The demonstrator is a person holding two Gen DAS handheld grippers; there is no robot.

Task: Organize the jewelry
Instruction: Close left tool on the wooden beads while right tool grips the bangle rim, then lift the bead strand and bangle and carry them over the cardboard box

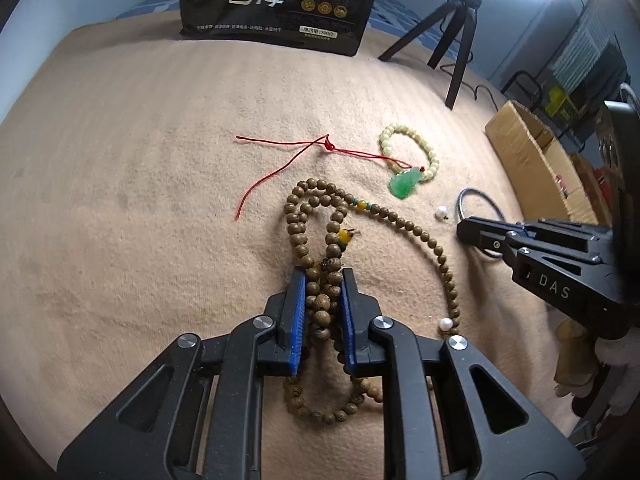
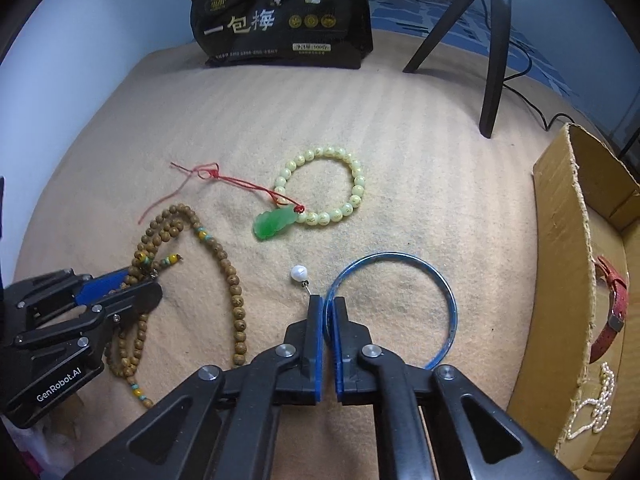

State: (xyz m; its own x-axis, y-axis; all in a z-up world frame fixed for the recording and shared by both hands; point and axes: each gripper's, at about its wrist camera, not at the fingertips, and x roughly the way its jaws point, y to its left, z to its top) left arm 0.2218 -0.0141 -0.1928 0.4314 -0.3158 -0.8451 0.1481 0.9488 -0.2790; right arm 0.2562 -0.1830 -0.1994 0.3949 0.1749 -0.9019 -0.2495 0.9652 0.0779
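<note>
My left gripper [image 1: 323,276] is shut on the brown wooden bead necklace [image 1: 420,236], which lies looped on the beige blanket; it also shows in the right wrist view [image 2: 236,300]. My right gripper [image 2: 328,300] is shut on the rim of a thin blue bangle [image 2: 448,300] that lies on the blanket. A cream bead bracelet [image 2: 356,188], a green jade pendant [image 2: 274,222] on a red cord [image 1: 280,146], and a pearl earring [image 2: 299,273] lie further out. A second pearl [image 1: 446,324] sits by the necklace.
A cardboard box [image 2: 560,248] at the right holds a red watch strap [image 2: 612,308] and a pearl strand [image 2: 592,412]. A black snack bag [image 2: 280,16] and a tripod [image 2: 494,52] stand at the back of the blanket [image 1: 140,180].
</note>
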